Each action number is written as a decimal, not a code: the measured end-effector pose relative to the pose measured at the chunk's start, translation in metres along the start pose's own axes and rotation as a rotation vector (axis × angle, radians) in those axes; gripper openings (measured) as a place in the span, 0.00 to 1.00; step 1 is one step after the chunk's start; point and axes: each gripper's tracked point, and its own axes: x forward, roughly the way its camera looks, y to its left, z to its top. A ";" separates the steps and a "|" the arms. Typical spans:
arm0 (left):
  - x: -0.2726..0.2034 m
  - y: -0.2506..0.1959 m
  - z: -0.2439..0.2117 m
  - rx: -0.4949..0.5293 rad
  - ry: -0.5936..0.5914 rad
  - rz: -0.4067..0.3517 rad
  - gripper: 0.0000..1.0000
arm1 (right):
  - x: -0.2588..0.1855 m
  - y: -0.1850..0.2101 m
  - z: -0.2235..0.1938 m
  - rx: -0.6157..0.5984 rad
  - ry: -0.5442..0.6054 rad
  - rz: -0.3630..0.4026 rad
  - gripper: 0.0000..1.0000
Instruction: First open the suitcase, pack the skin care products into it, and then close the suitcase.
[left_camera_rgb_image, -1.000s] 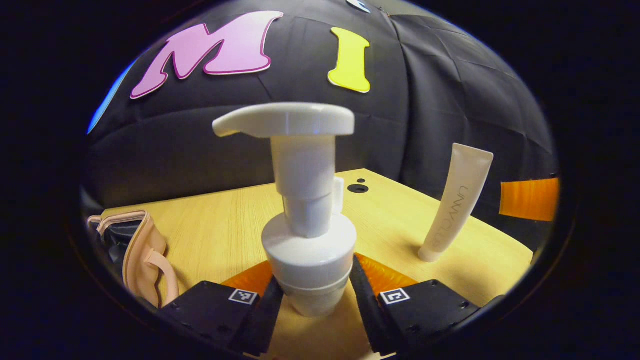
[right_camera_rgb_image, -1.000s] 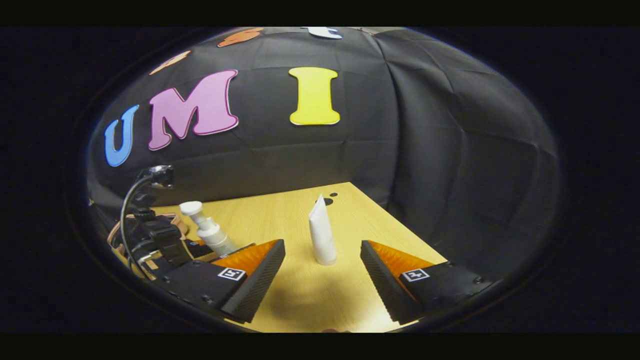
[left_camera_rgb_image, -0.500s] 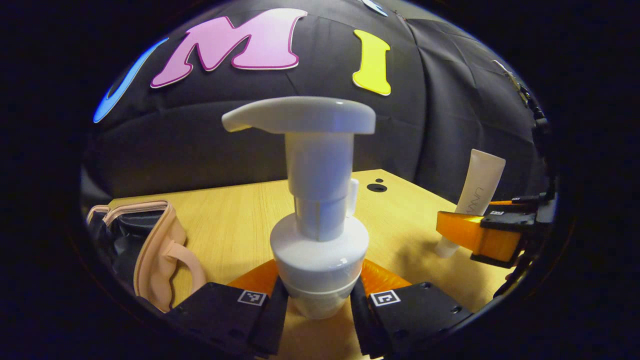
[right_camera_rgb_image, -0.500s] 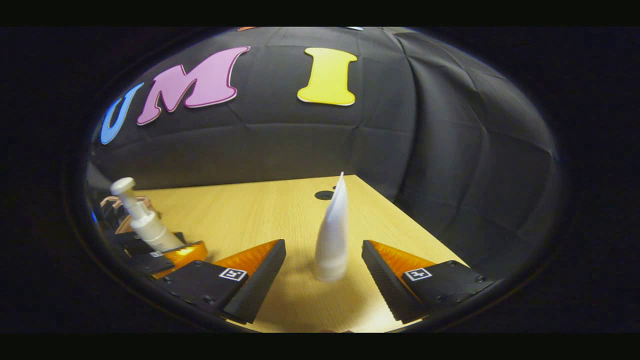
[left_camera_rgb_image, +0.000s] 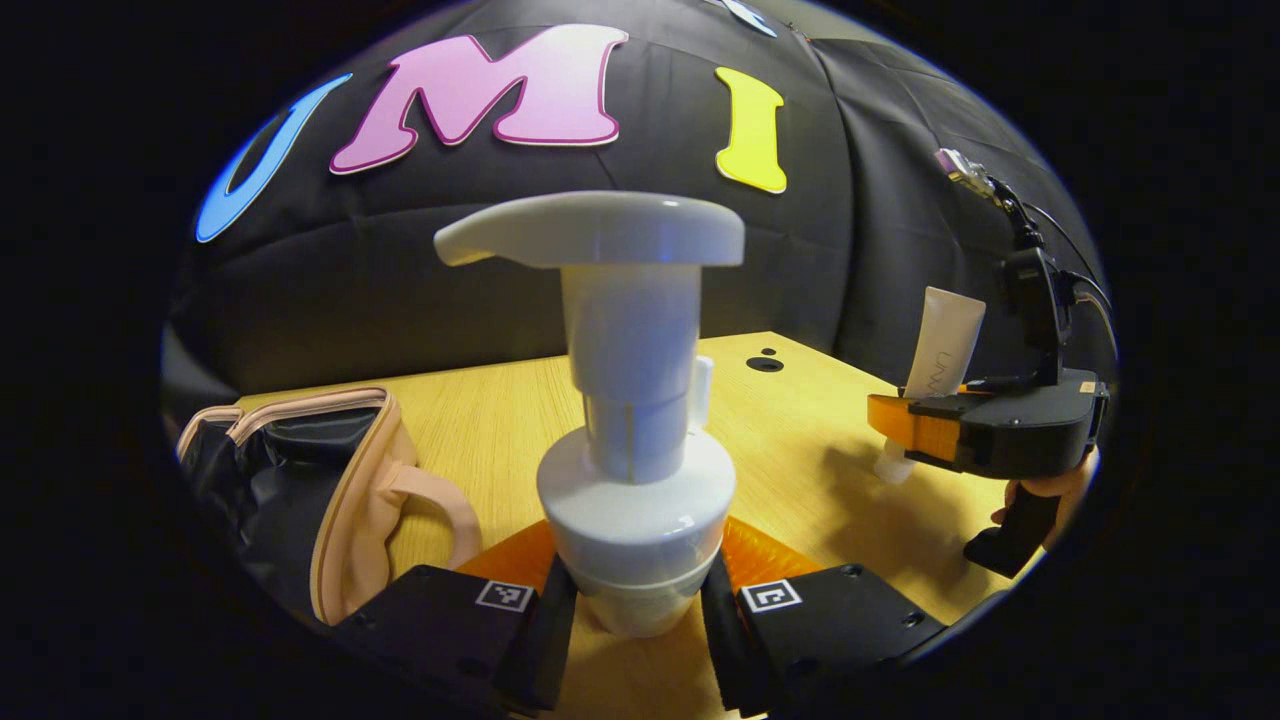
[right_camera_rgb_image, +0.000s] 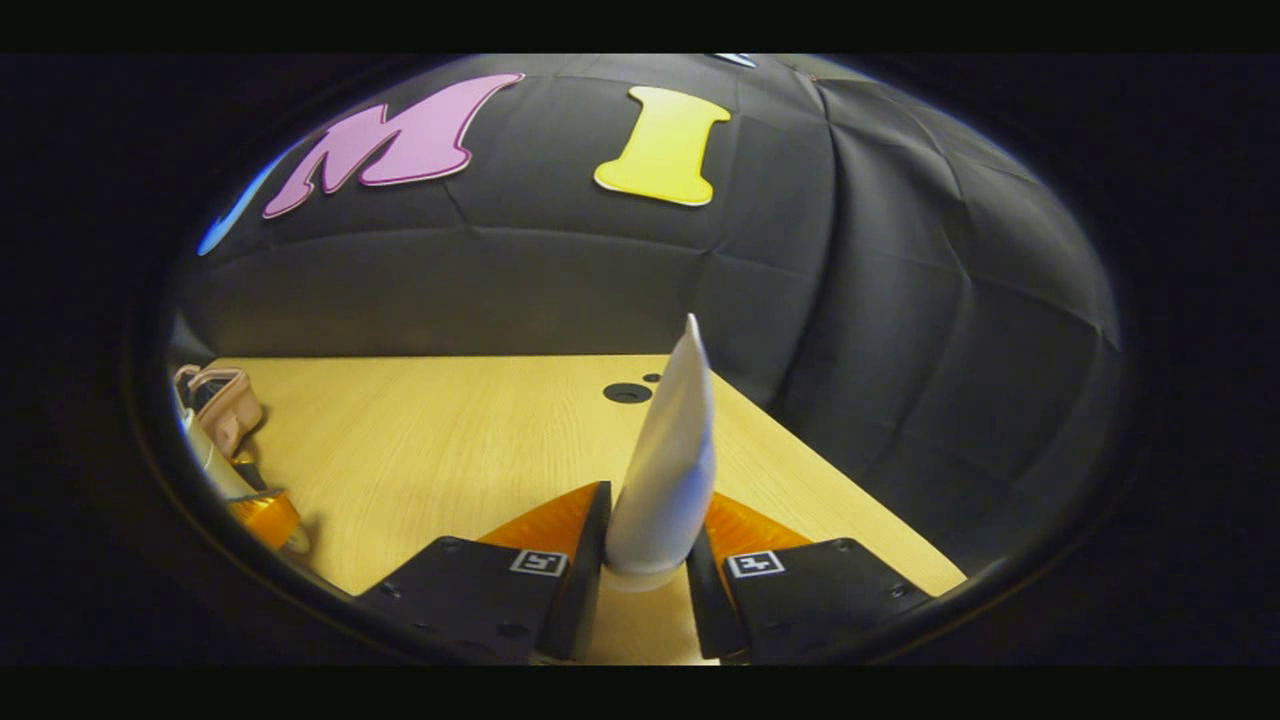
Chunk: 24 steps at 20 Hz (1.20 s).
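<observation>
A white pump bottle (left_camera_rgb_image: 635, 480) stands upright on the wooden table (left_camera_rgb_image: 480, 440), and my left gripper (left_camera_rgb_image: 635, 615) is shut on its lower body. The pink suitcase (left_camera_rgb_image: 340, 490) lies open at the left with its dark lining showing. In the right gripper view a white tube (right_camera_rgb_image: 665, 470) stands cap-down, and my right gripper (right_camera_rgb_image: 645, 575) is shut on its lower part. The left gripper view shows that same tube (left_camera_rgb_image: 940, 350) held in the right gripper (left_camera_rgb_image: 925, 430) at the far right, with a hand (left_camera_rgb_image: 1050, 490) under it.
Two round holes (right_camera_rgb_image: 627, 392) mark the table's far corner. The table's right edge (right_camera_rgb_image: 850, 490) runs close beside the tube. The suitcase (right_camera_rgb_image: 225, 395) and the other gripper's finger (right_camera_rgb_image: 262, 515) sit at the far left of the right gripper view.
My right gripper moved forward around the tube and shut on it. My left gripper stayed shut on the pump bottle and turned slightly, bringing more of the suitcase into view.
</observation>
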 end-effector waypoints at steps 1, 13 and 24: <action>-0.002 0.001 -0.001 -0.004 -0.001 0.001 0.61 | -0.003 0.003 -0.001 -0.004 0.008 0.013 0.41; -0.069 0.031 0.013 -0.029 -0.038 0.012 0.59 | -0.103 0.040 0.071 -0.025 -0.110 0.151 0.33; -0.172 0.191 0.062 -0.073 0.020 0.264 0.59 | -0.179 0.177 0.135 0.009 -0.142 0.420 0.35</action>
